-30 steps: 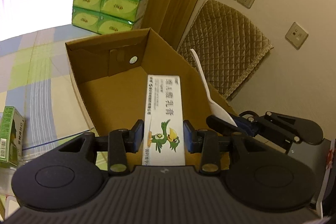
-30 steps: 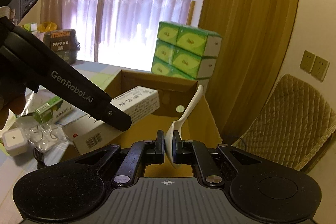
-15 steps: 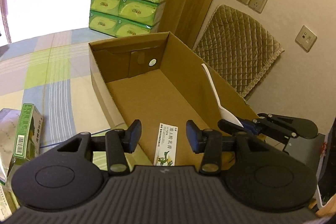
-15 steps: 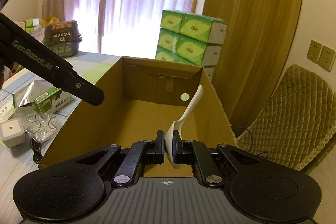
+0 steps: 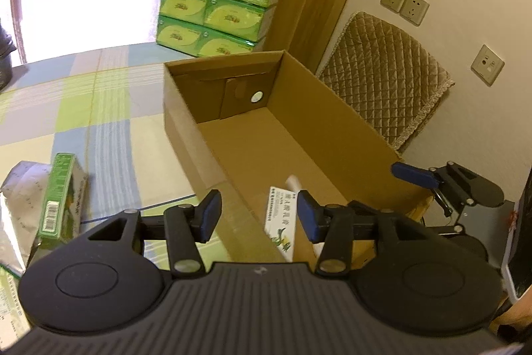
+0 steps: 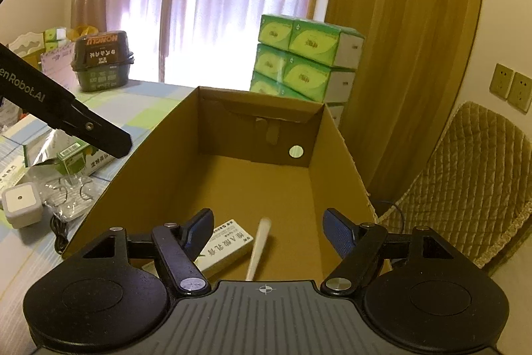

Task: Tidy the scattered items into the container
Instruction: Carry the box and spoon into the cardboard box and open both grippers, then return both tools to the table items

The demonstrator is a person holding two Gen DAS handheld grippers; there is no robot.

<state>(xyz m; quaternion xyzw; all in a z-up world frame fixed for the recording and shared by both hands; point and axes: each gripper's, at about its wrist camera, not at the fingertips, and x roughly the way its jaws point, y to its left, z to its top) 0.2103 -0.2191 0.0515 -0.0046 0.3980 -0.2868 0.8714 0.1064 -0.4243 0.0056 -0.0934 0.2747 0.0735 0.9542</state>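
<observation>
Both hand-held grippers have let go since a second ago: the left hand-held gripper had the white carton and the right hand-held gripper was pinching the spoon, and now both have their fingers spread apart with nothing between them. That white carton, printed with Chinese characters and a green bird cartoon, now lies flat on the floor of the cardboard box at the near end. The white plastic spoon lies right beside it, touching or nearly so.

"enRobot.AI" reads on the left tool's black arm in the right view. Out on the checked bench: a green carton with a barcode, a white cube, and a dark tub reading "NONGLU" upside down. Green tissue packs are stacked behind the box.
</observation>
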